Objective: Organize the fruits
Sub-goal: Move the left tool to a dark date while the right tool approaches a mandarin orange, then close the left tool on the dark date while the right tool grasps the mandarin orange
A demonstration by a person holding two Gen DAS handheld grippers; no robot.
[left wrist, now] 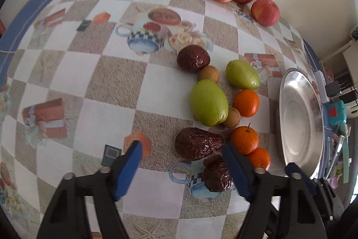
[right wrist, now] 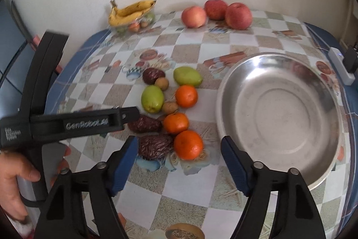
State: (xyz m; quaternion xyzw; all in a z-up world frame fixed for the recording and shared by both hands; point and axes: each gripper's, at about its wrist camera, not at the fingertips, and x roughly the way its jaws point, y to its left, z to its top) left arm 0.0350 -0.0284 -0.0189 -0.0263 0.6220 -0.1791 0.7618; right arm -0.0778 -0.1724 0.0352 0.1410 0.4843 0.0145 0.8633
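Table (right wrist: 185, 192), checkered cloth, under both claws; steel dish (right wrist: 277, 118), empty, just right of the right claw (right wrist: 179, 145) and well right of the left claw (left wrist: 182, 149). Three apples (right wrist: 216, 12) and a banana bunch (right wrist: 128, 11) lie far beyond the claws at the wall. Loose fruit ahead: two green fruits (left wrist: 209, 102), three tangerines (right wrist: 186, 120), three wrinkled dates (left wrist: 198, 147), two small brown longans (left wrist: 209, 74); left claw partly open with one date between its fingers untouched, right claw partly open over a tangerine and date, gripping nothing.
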